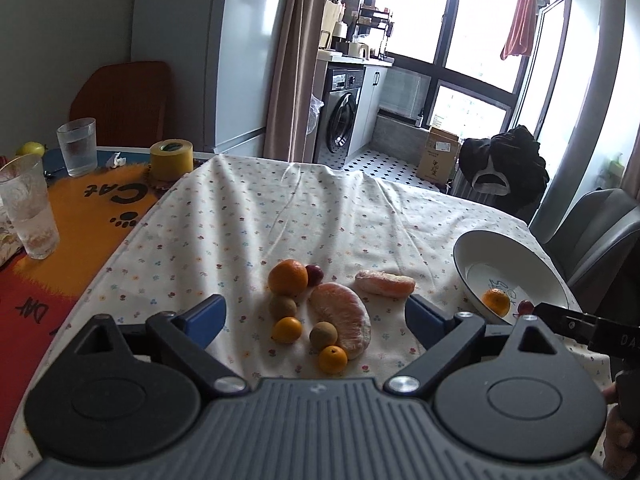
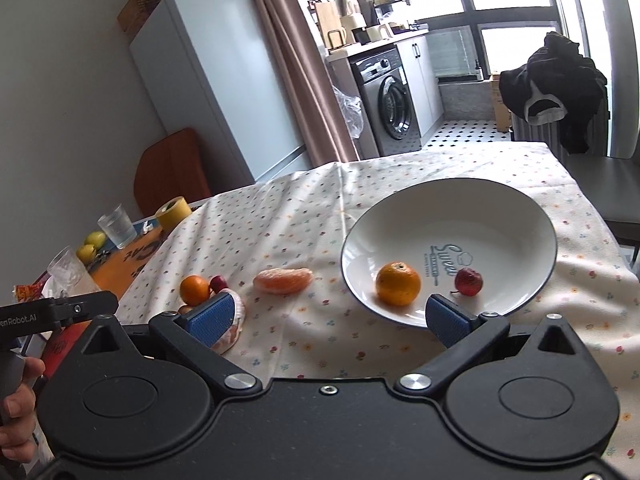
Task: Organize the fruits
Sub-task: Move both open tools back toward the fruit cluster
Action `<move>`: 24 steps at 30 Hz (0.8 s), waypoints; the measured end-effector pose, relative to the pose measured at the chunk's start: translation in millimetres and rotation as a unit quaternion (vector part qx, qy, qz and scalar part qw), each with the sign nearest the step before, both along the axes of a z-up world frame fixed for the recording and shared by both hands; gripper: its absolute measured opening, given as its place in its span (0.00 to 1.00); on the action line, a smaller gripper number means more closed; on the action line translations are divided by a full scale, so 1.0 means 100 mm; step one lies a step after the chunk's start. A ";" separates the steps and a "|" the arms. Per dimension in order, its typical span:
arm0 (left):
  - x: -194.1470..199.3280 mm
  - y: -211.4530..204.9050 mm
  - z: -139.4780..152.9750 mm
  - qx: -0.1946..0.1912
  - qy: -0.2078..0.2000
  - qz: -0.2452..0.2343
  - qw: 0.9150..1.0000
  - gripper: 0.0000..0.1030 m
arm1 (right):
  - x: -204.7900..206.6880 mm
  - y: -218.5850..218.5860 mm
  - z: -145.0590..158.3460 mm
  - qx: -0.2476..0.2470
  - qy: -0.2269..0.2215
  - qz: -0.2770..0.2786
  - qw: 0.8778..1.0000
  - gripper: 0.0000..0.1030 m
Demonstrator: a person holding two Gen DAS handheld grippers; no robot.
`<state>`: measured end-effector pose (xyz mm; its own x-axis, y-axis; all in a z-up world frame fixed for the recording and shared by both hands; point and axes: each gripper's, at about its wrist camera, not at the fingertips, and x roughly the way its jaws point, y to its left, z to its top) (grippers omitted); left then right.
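Both sets of tongs hang spread wide with nothing between them, so whichever fruit goes next has yet to be taken. The left tongs (image 1: 316, 316) hover low over the loose pile on the flowered cloth of the desk (image 1: 248, 216), and that pile lies dead ahead of them: the big peeled citrus piece (image 1: 344, 320) sits nearly centred in the gap, its long axis running from near the camera away and a little leftward, roughly along the line of the fingers rather than across it. Packed round it are a mandarin (image 1: 287, 277), two brown kiwis and two small orange fruits, close enough that a clean bite on one looks awkward. A second peeled segment (image 1: 385, 283) lies apart to the right, its length crosswise, between the pile and the white bowl (image 1: 472, 240). The right tongs (image 2: 328, 318) face the near rim of that bowl, which already holds an orange (image 2: 398, 283) and a small red fruit (image 2: 468, 281); from that side the crosswise segment (image 2: 283, 280) sits ahead and to the left, well clear of the heap. I'd judge the left hand better placed for the pile, while the lone segment lies about as handy to the right, with the bowl just beside it.
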<state>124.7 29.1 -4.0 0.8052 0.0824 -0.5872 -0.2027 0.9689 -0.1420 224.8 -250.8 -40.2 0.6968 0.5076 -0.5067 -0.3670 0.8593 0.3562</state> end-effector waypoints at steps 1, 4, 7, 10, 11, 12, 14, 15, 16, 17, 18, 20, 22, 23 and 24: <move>-0.02 0.02 -0.01 -0.001 0.000 0.003 1.000 0.92 | -0.01 0.02 0.00 0.000 -0.001 0.002 1.000 1.00; -0.07 0.07 -0.03 -0.002 0.000 0.013 1.000 0.92 | -0.03 0.07 0.00 -0.001 -0.003 0.009 1.000 1.00; -0.12 0.12 -0.04 -0.002 0.000 0.018 1.000 0.92 | -0.05 0.13 0.00 -0.002 -0.004 0.018 1.000 1.00; -0.17 0.16 -0.07 -0.003 0.000 0.024 1.000 0.92 | -0.07 0.21 0.00 -0.005 -0.006 0.029 1.000 1.00; -0.19 0.18 -0.07 -0.004 0.000 0.026 1.000 0.92 | -0.08 0.23 0.00 -0.006 -0.006 0.032 0.999 1.00; -0.20 0.19 -0.08 -0.004 0.000 0.027 1.000 0.92 | -0.08 0.25 0.00 -0.006 -0.006 0.035 0.999 1.00; -0.22 0.22 -0.10 -0.005 0.000 0.032 0.999 0.92 | -0.09 0.29 -0.01 -0.007 -0.005 0.039 0.999 1.00; -0.23 0.24 -0.11 -0.005 0.000 0.033 0.999 0.92 | -0.09 0.31 -0.01 -0.008 -0.004 0.040 0.999 1.00; -0.23 0.25 -0.13 -0.006 0.001 0.033 0.999 0.92 | -0.10 0.33 -0.02 -0.009 -0.003 0.042 0.999 1.00; -0.24 0.26 -0.15 -0.009 0.002 0.033 0.999 0.92 | -0.10 0.35 -0.03 -0.011 -0.002 0.045 0.999 1.00; -0.24 0.28 -0.17 -0.011 0.003 0.032 0.999 0.92 | -0.10 0.36 -0.03 -0.012 -0.001 0.047 0.999 1.00; -0.24 0.29 -0.20 -0.014 0.005 0.030 0.999 0.92 | -0.10 0.40 -0.05 -0.015 0.000 0.049 0.999 1.00; -0.25 0.30 -0.23 -0.016 0.003 0.029 0.999 0.92 | -0.08 0.43 -0.07 -0.017 0.003 0.052 0.998 1.00; -0.25 0.31 -0.25 -0.016 0.002 0.027 1.000 0.92 | -0.08 0.44 -0.07 -0.018 0.003 0.054 0.998 1.00; -0.24 0.31 -0.27 -0.014 0.002 0.027 1.000 0.92 | -0.08 0.45 -0.08 -0.019 0.002 0.055 0.998 1.00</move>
